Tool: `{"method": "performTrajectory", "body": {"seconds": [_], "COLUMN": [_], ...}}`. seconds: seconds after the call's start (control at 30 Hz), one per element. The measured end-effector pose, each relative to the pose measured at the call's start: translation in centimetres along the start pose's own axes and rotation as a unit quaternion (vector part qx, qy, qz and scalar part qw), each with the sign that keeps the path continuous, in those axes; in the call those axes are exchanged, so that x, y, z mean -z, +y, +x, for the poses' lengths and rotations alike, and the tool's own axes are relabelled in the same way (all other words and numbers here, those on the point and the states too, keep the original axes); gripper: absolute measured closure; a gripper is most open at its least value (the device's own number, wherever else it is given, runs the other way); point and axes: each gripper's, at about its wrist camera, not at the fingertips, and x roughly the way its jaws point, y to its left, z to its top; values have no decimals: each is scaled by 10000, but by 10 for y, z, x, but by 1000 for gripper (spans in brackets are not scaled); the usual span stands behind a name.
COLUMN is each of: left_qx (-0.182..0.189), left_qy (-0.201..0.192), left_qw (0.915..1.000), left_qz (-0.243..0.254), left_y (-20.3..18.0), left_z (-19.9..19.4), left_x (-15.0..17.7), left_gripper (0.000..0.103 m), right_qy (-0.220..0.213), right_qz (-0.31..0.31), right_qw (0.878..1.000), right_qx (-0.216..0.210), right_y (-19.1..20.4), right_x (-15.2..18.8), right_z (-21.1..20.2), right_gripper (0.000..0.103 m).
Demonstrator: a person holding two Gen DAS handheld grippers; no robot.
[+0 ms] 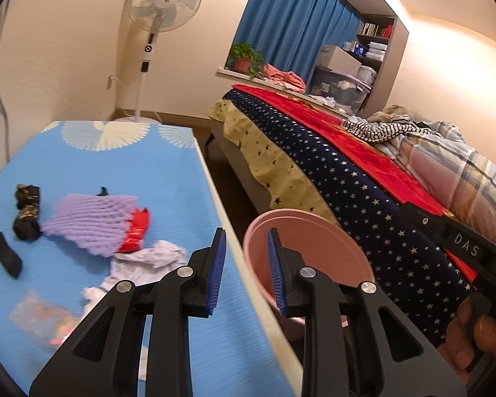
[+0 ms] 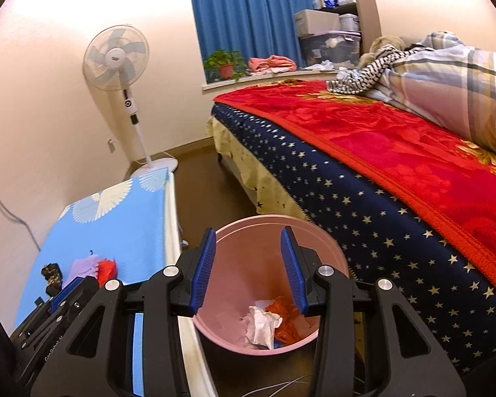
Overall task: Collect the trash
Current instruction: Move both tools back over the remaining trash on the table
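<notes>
My left gripper point(image 1: 246, 236) stands open and empty over the table's right edge, partly above the pink bin point(image 1: 317, 244). On the blue table cover point(image 1: 132, 172) lie a purple foam net point(image 1: 89, 221), a red wrapper point(image 1: 137, 235), a black and gold wrapper point(image 1: 26, 211), a black strip point(image 1: 6, 258), white tissue point(image 1: 148, 261) and a clear plastic bag point(image 1: 39, 321). My right gripper point(image 2: 248, 233) is open and empty above the pink bin point(image 2: 234, 244). Inside the bin lie crumpled white paper point(image 2: 261, 324) and an orange-red wrapper point(image 2: 289, 317).
A bed point(image 2: 396, 172) with a red blanket and starred navy cover stands close to the right of the bin. A white pedestal fan point(image 2: 115, 59) stands by the far wall. Dark floor point(image 2: 205, 192) runs between table and bed. A person's hand point(image 1: 473, 337) shows at the lower right.
</notes>
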Motion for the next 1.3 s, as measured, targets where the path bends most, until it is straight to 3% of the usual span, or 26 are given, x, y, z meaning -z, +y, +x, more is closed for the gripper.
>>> {"method": "performTrajectory", "body": {"seconds": [0.37,0.67,1.0,1.3], "left_qx": [-455,-1125,-1813,-2462], "left_qy": [-64,-202,-102,-47], "left_qw": [9989,9921,9790,9601], "left_qz": [-124,-515,-926,-1325], "left_y": [31,72,119,156], "left_z": [-18,-23,-21,-26], "left_x": [7,8,19,30], "left_gripper": [78,78,78,78], "right_qy": [137,339,669,1384], "right_qz": [-88,-292,-392,-412], "right_qw": [9990,9959,9895,9776], "right_qx": [-423,-784,-1220,-1532], "right_y": [26,57,97,128], "right_x": [9,22,42,81], "right_z": [4,23,53,96], "right_gripper": [67,67,67,67]}}
